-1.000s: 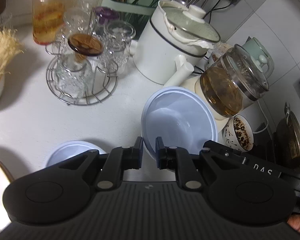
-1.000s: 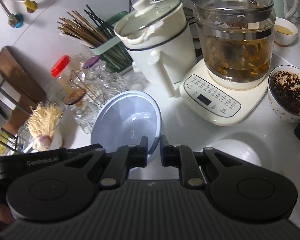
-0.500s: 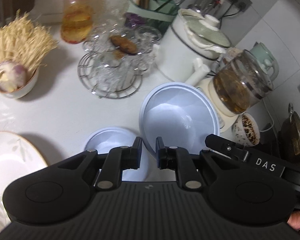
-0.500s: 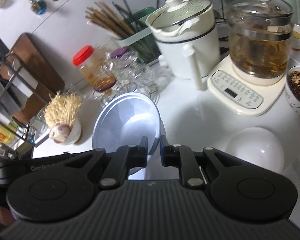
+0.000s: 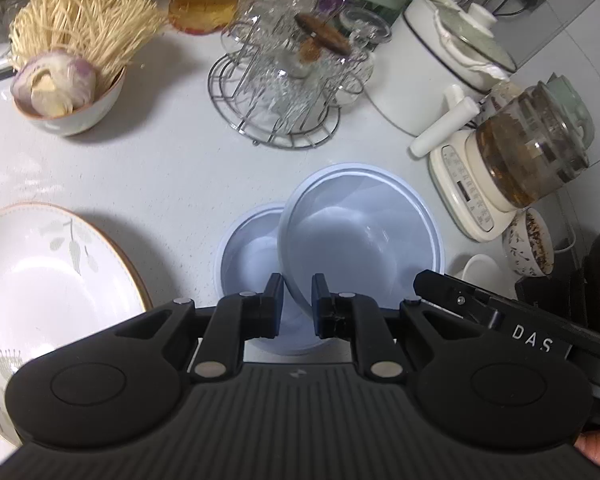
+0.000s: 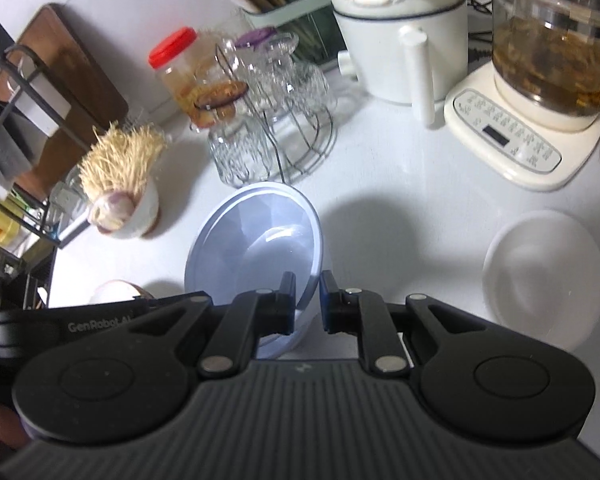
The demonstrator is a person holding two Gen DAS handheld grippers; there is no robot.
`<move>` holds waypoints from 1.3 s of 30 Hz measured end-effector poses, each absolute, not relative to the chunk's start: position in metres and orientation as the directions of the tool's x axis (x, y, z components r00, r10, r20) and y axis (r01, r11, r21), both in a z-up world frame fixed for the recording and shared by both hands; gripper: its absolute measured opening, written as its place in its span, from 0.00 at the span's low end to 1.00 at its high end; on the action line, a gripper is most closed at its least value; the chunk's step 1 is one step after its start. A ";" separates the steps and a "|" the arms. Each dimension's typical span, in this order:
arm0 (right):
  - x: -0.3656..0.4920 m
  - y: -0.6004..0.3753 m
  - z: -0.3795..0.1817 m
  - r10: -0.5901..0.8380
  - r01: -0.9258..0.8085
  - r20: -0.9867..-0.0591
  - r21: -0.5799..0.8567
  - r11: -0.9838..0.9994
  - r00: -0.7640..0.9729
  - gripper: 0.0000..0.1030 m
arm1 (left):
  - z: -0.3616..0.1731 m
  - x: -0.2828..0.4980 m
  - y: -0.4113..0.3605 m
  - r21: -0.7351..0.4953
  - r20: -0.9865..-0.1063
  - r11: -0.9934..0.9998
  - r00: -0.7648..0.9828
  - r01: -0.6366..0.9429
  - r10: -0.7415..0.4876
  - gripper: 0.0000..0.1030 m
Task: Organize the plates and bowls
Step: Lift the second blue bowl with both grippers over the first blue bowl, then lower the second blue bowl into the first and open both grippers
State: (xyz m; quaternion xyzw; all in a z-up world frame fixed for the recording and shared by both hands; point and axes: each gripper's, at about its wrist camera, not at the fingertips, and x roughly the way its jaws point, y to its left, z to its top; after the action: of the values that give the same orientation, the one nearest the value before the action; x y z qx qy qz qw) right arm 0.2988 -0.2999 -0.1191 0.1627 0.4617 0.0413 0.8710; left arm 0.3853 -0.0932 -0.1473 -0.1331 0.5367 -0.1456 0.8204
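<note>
The biggest risk, as I judge it, lies with the large flowered plate (image 5: 40, 288) at the left edge of the left wrist view; it sits close beside the landing spot, and a wide swing of the left gripper (image 5: 296, 300) could knock it; next comes the held blue bowl (image 5: 360, 236), pinched only at its near rim and tilted, so a slack grip may let it tip or slip before it seats; the left gripper is clamped on that rim, one finger inside and one outside, and the bowl hangs just above and partly overlapping a second blue bowl (image 5: 248, 248) standing on the white counter (image 5: 160, 168); if it comes down off-centre the two rims may clash and the lower bowl may skid; the right gripper (image 6: 307, 300) seems likewise closed on the rim of the same bowl from the other side, though I cannot be sure it bites; uneven release by the two would twist it; smaller hazards stand behind: the wire rack of glasses (image 5: 284, 80) and the glass kettle (image 5: 528, 152), near enough for a careless lift to strike.

Counted: one large plate; two blue bowls, one held and one on the counter; one white bowl (image 6: 544, 280) upside down to the right in the right wrist view; one bowl of garlic and dried roots (image 5: 68, 92); one small patterned bowl (image 5: 528, 248) beside the kettle; two grippers.
</note>
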 end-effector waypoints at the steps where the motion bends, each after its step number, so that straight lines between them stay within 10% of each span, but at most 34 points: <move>1: 0.299 -0.299 -0.121 0.222 0.079 -0.794 0.320 0.944 0.566 0.15 | -0.150 0.386 -0.093 -0.374 -0.844 0.923 0.378 0.093 -0.380 0.15; 30: 0.307 -0.278 -0.133 0.244 0.047 -0.808 0.317 0.947 0.536 0.18 | -0.160 0.391 -0.074 -0.339 -0.881 0.940 0.342 0.028 -0.328 0.17; 39: 0.303 -0.278 -0.109 0.224 0.055 -0.768 0.319 0.946 0.600 0.36 | -0.130 0.392 -0.074 -0.331 -0.855 0.941 0.398 0.071 -0.332 0.24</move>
State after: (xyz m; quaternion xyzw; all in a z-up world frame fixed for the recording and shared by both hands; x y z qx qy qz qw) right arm 0.3033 -0.2777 -0.1090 0.1567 0.4447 0.0481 0.8805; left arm 0.3921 -0.0738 -0.1297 -0.1216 0.5349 -0.1217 0.8272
